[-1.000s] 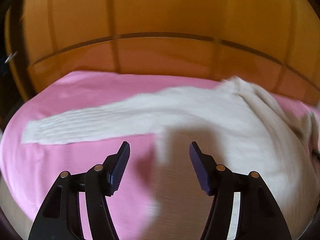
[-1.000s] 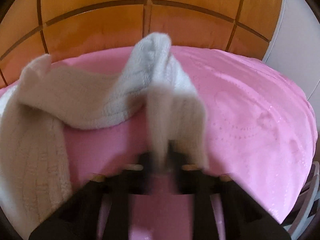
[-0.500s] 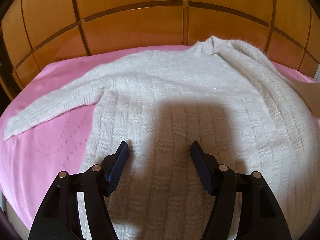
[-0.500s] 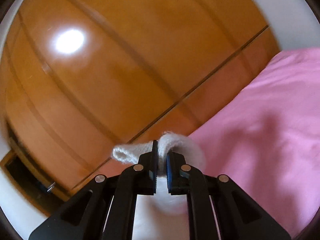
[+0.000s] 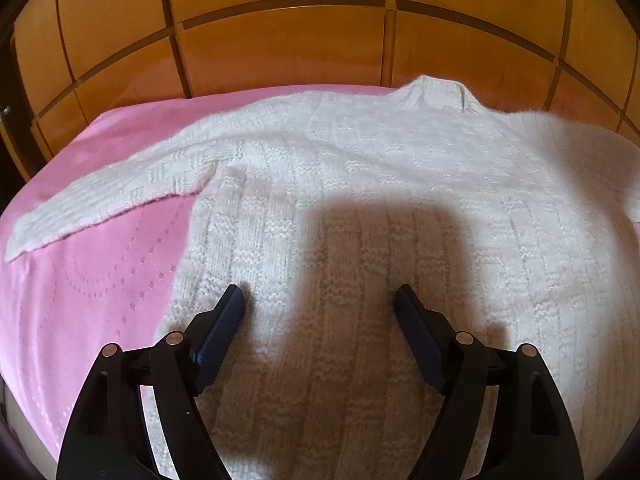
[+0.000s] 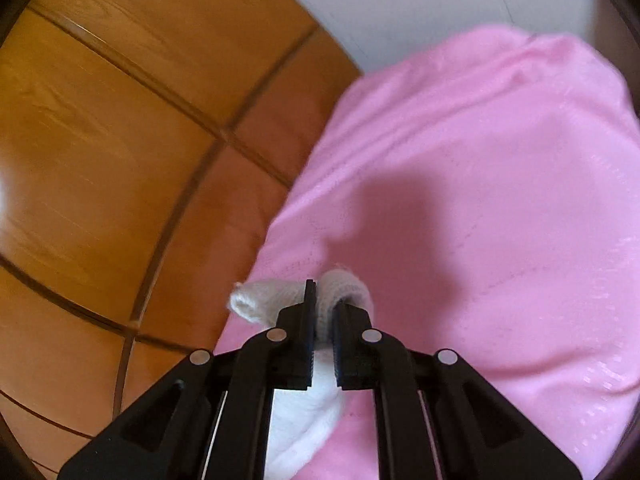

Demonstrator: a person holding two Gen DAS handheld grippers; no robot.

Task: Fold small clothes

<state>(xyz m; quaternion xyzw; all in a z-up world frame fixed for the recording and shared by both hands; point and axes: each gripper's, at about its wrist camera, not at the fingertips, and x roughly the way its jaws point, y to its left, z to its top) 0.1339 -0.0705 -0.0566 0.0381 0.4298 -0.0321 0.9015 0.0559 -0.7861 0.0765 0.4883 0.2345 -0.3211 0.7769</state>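
No legible text or labels.

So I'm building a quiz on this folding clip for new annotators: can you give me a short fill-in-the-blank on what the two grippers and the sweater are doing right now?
1. The white knit sweater lies spread on a bedcover whose colour is ____.
2. The left gripper hovers above the sweater's body with its jaws ____.
3. The right gripper is ____ on a bit of the white knit.
4. Behind the bed stand panels made of ____.

Missing words: pink; open; shut; wood
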